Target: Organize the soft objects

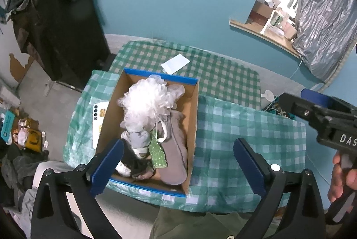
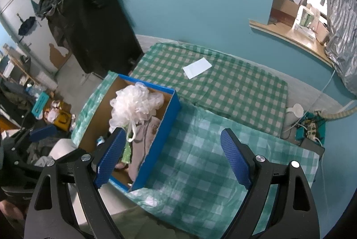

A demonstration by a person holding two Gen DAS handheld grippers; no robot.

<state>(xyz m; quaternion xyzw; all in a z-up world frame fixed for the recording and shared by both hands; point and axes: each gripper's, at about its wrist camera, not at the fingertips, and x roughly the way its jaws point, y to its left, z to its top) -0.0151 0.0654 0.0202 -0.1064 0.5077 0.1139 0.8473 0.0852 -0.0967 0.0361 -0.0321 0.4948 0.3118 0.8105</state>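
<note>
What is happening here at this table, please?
A person holds a pair of tongs in each hand above a table with a green checked cloth. The soft things, a white mesh sponge, grey cloth and some small pieces, already lie in the blue cardboard box. Both the left tongs and the right tongs are open and hold nothing.

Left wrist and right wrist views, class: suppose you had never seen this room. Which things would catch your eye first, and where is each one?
First, the fluffy white bath pouf heaped at the far end of the blue-rimmed cardboard box, above grey cloth and a green spotted piece. The box sits at the left of the green checked tablecloth. A white paper lies beyond it, and both the left gripper and right gripper hang open and empty.
</note>
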